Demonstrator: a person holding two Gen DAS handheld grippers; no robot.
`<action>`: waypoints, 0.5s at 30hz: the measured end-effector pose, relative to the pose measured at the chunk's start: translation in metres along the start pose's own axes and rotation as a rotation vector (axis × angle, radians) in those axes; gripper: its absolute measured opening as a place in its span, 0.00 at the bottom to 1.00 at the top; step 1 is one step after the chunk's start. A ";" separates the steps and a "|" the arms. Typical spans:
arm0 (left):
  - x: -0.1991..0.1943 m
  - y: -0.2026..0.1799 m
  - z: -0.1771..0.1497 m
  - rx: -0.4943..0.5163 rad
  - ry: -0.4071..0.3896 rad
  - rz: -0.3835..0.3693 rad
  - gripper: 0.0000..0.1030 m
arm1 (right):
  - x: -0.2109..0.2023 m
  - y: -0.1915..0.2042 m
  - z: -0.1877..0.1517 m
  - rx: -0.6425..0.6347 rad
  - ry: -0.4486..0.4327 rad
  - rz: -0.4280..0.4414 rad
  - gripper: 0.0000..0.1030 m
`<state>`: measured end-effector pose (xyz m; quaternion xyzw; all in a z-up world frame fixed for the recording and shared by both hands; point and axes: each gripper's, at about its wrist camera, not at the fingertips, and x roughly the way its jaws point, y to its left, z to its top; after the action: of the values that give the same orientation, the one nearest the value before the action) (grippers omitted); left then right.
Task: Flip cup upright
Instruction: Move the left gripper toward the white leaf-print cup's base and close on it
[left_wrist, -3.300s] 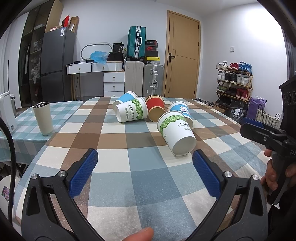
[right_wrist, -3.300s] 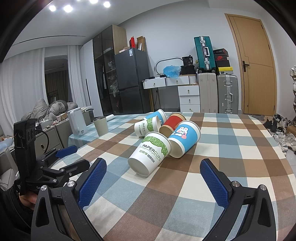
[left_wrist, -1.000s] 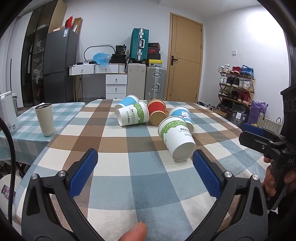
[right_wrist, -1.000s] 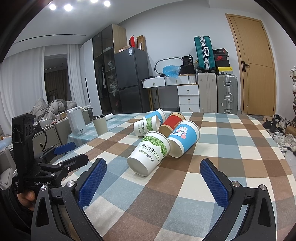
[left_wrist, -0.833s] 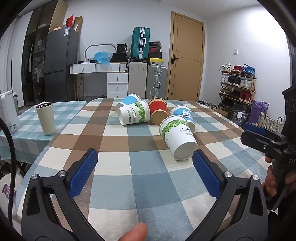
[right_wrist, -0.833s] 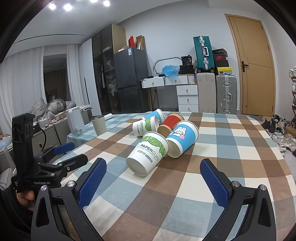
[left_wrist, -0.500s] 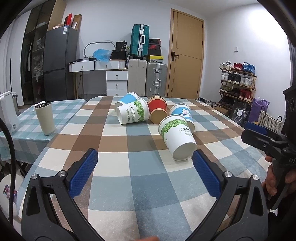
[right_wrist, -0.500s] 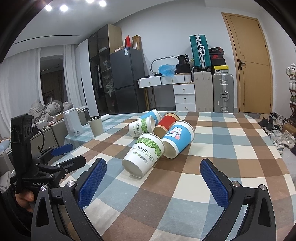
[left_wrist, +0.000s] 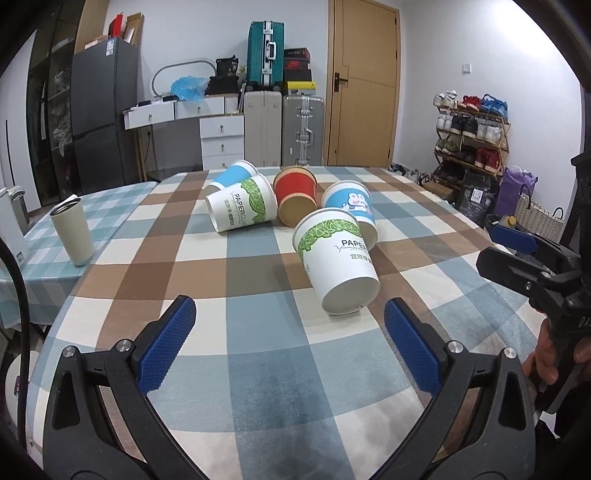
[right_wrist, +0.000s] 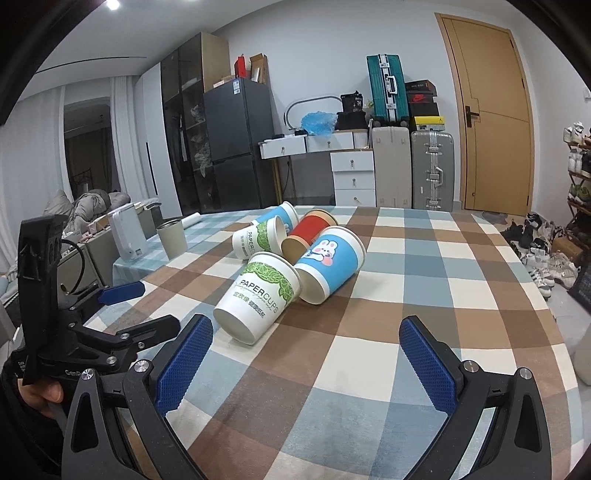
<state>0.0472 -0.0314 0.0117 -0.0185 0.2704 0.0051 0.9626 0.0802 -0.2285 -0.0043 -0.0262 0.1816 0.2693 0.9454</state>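
Cups lie tipped in a cluster near the middle of the checked table (left_wrist: 258, 332). Leftmost, a steel tumbler (left_wrist: 72, 230) stands at the left edge. The nearest cup (left_wrist: 338, 264), white with green leaves and "PAPERCUPS" lettering, lies on its side, base toward the near edge. Left gripper (left_wrist: 290, 341) and right gripper (right_wrist: 304, 363) hover with jaws spread wide, holding nothing.

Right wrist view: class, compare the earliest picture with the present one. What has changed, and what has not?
The right tool has edged toward the nearest green-leaf paper cup, which now appears lower and closer. Nothing was grasped; both tools stay open. All five cups still lie on their sides on the checked tablecloth.
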 end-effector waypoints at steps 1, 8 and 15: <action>0.005 -0.003 0.002 0.003 0.015 0.000 0.99 | 0.001 -0.001 0.000 -0.002 0.007 -0.007 1.00; 0.034 -0.017 0.015 0.008 0.081 -0.007 0.99 | 0.003 -0.008 -0.001 0.009 0.029 -0.025 1.00; 0.060 -0.028 0.025 -0.008 0.139 -0.036 0.98 | -0.001 -0.013 -0.001 0.011 0.024 -0.036 1.00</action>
<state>0.1123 -0.0586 0.0023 -0.0276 0.3364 -0.0124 0.9412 0.0861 -0.2406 -0.0054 -0.0277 0.1940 0.2508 0.9480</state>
